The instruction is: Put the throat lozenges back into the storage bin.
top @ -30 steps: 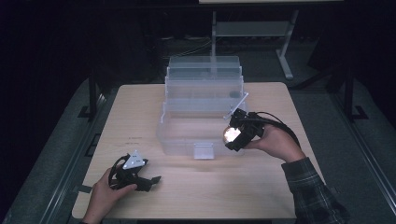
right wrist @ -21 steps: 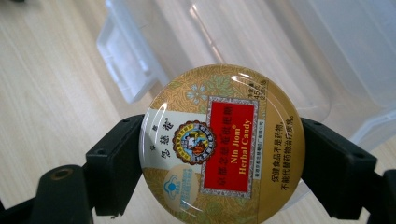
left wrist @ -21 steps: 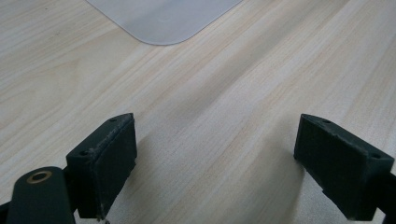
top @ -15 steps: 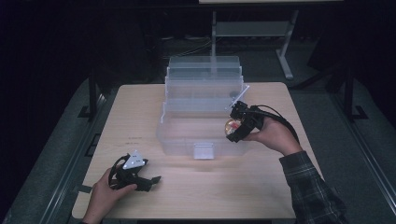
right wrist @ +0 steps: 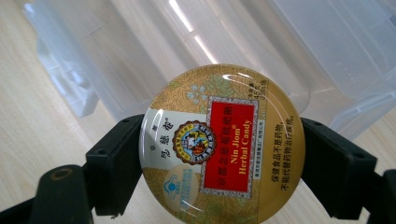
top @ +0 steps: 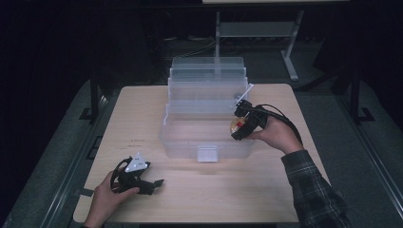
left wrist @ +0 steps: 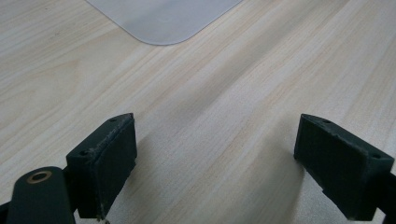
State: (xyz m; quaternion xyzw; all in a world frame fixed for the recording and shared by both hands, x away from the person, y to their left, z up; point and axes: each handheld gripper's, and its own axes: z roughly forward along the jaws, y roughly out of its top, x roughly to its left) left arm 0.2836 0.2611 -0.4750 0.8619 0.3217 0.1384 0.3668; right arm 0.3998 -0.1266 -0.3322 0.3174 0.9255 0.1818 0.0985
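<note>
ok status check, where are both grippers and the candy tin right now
Right gripper shut on candy tin, at the right end of the clear tiered box. Left gripper open, empty, low over the table. Nothing in the way.

Room was dark; walls and far end in shadow, light falling mainly on the table [top: 142,109]. Table: pale wood-grain top, rounded corners. Floor [top: 366,156] grey on both sides, w/ black frame legs [top: 93,97] standing on it left and right. Behind the table, a light-grey metal stand [top: 290,52] w/ crossbar. Cables lay on the floor near it, detail unclear.
</note>
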